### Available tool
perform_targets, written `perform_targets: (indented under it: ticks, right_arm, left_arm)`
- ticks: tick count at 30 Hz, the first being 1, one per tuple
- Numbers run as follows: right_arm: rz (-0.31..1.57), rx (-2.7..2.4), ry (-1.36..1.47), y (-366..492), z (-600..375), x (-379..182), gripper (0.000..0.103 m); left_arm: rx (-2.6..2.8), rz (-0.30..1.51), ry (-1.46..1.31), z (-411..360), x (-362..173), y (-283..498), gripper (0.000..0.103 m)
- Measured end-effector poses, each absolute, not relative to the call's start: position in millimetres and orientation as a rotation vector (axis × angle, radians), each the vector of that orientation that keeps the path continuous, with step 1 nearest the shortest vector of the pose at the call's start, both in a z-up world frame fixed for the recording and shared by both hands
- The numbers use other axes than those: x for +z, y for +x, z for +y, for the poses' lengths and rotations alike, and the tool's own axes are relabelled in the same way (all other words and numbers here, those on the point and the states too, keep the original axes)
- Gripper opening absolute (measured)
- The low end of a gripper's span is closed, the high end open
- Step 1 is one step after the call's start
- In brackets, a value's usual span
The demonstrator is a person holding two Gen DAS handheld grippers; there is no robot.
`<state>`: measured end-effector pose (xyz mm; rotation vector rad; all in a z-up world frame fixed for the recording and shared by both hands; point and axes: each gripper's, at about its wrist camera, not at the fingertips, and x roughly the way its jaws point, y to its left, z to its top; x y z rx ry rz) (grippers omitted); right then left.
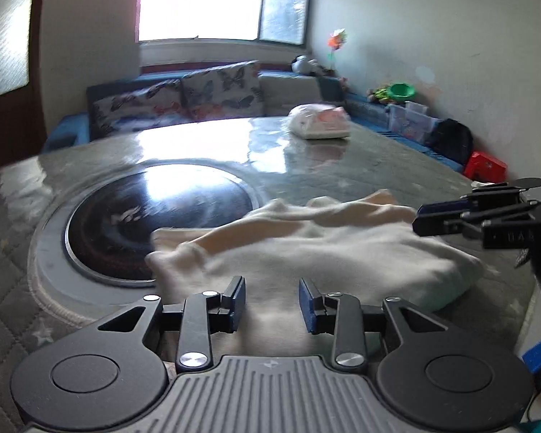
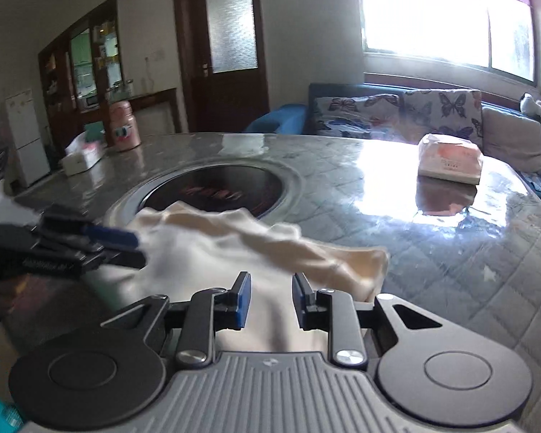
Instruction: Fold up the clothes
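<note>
A cream-white garment (image 1: pixel 306 249) lies folded and rumpled on the table, partly over the dark round hotplate (image 1: pixel 155 213); it also shows in the right wrist view (image 2: pixel 234 249). My left gripper (image 1: pixel 272 301) is open and empty, just above the garment's near edge. My right gripper (image 2: pixel 270 299) is open and empty over the garment's near part. The right gripper shows in the left wrist view (image 1: pixel 420 218) at the garment's right side. The left gripper shows in the right wrist view (image 2: pixel 137 249) at the garment's left side.
The grey quilted table (image 1: pixel 360 176) has a glossy top. A wrapped tissue pack (image 1: pixel 321 122) lies at its far side, also in the right wrist view (image 2: pixel 449 158). A pink jug (image 2: pixel 124 126) and a white box (image 2: pixel 83 157) stand far left. A sofa with butterfly cushions (image 1: pixel 184 97) is behind.
</note>
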<state>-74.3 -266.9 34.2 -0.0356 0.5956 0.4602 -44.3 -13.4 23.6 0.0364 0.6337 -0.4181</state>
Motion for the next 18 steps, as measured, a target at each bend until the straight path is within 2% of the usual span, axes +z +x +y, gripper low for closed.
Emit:
perform_targets:
  ticks: [6,9,18]
  right_arm:
    - [0.670,0.424,-0.031,-46,-271,14,0.026]
    - [0.652,0.440,-0.052,-43,-267,23,0.034]
    - [0.651,0.420,-0.088,2,-241,22,0.035]
  left_arm:
    - [-0.430,0.675,-0.009,2,23,-34,0.036]
    - [-0.434,0.667,0.021,-3,29,-26,0.039]
    - [-0.414,0.715,0.034,-37,31,34,0.039]
